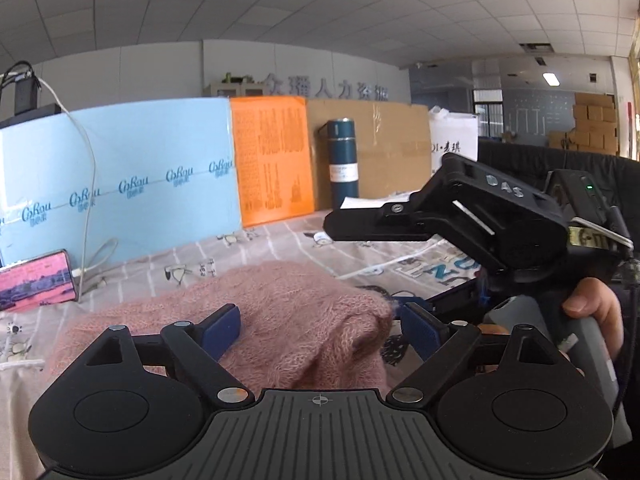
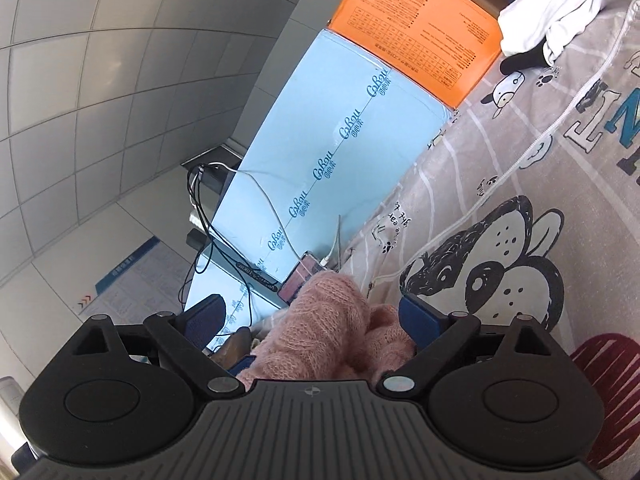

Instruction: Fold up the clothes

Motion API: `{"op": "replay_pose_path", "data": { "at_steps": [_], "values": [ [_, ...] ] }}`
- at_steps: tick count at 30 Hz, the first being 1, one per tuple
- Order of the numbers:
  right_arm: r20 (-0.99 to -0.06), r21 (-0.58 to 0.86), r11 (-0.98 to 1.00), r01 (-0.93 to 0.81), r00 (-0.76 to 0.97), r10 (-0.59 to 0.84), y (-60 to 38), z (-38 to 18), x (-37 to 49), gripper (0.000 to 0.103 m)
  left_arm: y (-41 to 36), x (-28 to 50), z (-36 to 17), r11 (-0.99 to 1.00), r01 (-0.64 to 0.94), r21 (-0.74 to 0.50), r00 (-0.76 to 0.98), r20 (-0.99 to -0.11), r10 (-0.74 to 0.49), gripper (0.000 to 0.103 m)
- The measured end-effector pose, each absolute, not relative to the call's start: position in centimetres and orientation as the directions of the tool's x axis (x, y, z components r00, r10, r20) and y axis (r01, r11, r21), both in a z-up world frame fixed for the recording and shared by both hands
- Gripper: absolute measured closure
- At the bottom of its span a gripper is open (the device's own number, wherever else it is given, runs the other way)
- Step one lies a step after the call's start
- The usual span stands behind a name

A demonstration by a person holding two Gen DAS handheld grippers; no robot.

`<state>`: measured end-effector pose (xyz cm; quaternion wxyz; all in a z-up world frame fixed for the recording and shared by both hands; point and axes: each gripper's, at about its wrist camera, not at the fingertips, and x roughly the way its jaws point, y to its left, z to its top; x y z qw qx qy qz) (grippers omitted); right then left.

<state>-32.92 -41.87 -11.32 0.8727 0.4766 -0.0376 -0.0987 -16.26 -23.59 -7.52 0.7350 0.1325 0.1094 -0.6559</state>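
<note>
Pink fuzzy sweater (image 1: 256,316) is bunched low in the middle of the frame, between the wide-open left gripper (image 1: 320,326) fingers. The right gripper (image 2: 310,318) also gapes wide around it. Beyond, the phone (image 1: 38,280) is cut off at the left, and the flask (image 1: 343,162) stands at the back.

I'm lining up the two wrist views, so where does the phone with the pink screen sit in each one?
Left wrist: the phone lies at the far left edge on the printed sheet, below the blue board.
Right wrist: the phone shows near the centre, just above the pink sweater, partly hidden by it.
Shared landmark: the orange board standing next to the blue board.
</note>
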Motion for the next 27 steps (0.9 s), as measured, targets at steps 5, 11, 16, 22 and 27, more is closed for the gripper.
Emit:
{"op": "replay_pose_path", "data": {
  "at_steps": [5, 11, 16, 22, 27],
  "values": [
    [-0.027, 0.847, 0.514, 0.135, 0.977, -0.212, -42.0, -11.3, -33.0, 0.008, -24.7, -14.6, -7.9, 0.122, 0.992, -0.036, 0.099, -0.389, -0.916, 0.022],
    [-0.053, 0.841, 0.517, 0.157, 0.976, -0.211, -42.0, -11.5, -32.6, 0.008, -24.2, -13.6, -8.0, 0.107, 0.99, -0.094, 0.065, -0.373, -0.926, 0.056],
    [-0.075, 0.827, 0.535, 0.174, 0.977, -0.201, -41.8, -11.4, -32.2, 0.005, -23.2, -12.5, -7.3, 0.119, 0.982, -0.145, 0.067, -0.321, -0.945, 0.079],
    [-0.118, 0.792, 0.572, 0.212, 0.973, -0.198, -41.3, -11.1, -31.5, 0.003, -21.6, -11.0, -6.1, 0.143, 0.97, -0.198, 0.093, -0.241, -0.966, 0.082],
    [-0.168, 0.745, 0.614, 0.261, 0.964, -0.205, -40.6, -10.8, -30.7, 0.0, -19.6, -9.4, -5.5, 0.193, 0.955, -0.226, 0.154, -0.181, -0.971, 0.082]
  ]
}}
